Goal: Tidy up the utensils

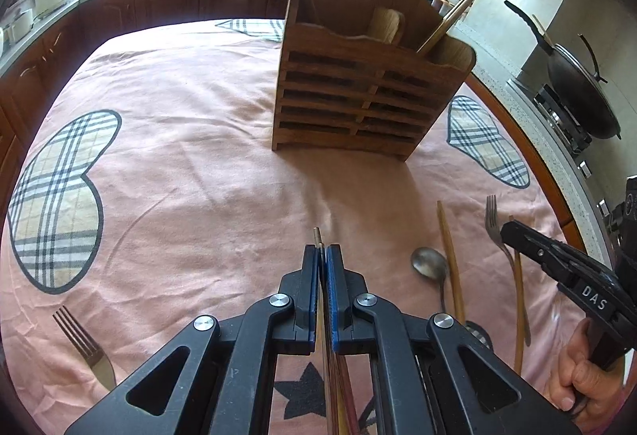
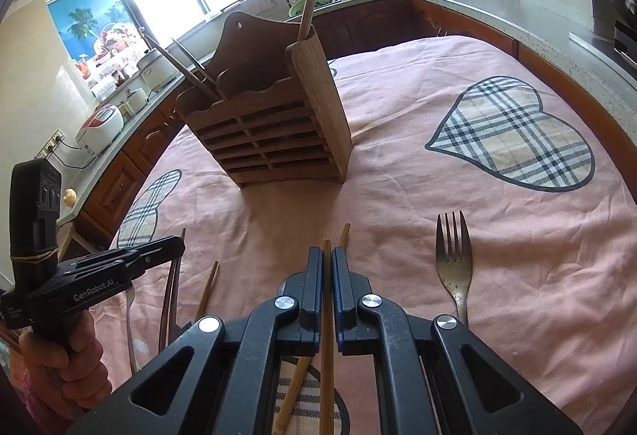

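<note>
The left tool [image 1: 323, 255] was clamped on a dark chopstick [image 1: 317, 236], seemingly a pair, tip pointing at the wooden holder [image 1: 358, 96] standing farther back on the bench [image 1: 179, 176]. The right tool [image 2: 327, 259] pinched a bamboo chopstick [image 2: 326, 335], likely readying both for the holder's compartments.

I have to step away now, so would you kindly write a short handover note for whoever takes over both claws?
Left claw: shut on a dark chopstick, low over the pink cloth.
Right claw: shut on a wooden chopstick.
Wooden holder stands upright mid-table; a few chopsticks are already in it.
Left on the cloth: spoon, a fork to the right, another fork on the far left, and several loose chopsticks.
Next, probably: drop both held chopsticks into the holder.
</note>
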A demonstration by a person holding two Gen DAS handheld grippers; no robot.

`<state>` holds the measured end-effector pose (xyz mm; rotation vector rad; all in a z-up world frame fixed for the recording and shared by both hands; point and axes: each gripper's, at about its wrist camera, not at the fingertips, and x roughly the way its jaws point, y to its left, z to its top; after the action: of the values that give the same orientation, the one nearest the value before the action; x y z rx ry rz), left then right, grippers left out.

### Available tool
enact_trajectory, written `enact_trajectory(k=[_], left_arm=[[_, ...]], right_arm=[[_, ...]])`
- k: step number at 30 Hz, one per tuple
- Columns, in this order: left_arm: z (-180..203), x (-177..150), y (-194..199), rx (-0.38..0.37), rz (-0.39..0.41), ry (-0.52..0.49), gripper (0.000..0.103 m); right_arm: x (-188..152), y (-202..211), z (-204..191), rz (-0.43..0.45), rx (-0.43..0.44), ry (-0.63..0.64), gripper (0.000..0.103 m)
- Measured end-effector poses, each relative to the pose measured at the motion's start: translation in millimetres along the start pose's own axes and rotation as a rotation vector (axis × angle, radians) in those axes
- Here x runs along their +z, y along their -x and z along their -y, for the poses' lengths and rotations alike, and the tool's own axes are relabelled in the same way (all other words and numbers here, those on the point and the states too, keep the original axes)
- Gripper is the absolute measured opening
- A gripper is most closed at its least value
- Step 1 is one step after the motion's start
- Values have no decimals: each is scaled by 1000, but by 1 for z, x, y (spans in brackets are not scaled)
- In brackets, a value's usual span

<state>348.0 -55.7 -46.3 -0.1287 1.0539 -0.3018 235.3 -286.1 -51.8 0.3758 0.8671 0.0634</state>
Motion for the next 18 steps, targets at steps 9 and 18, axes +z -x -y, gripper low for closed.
enact_trajectory(k=[9,18], left_arm=[[-23,-13,-10,49,-50,41,4],[-29,-38,6,48,-64,32,23]], right_arm=[[-3,1,-2,2,2,5,4],[-5,2,-5,0,14,8,4]])
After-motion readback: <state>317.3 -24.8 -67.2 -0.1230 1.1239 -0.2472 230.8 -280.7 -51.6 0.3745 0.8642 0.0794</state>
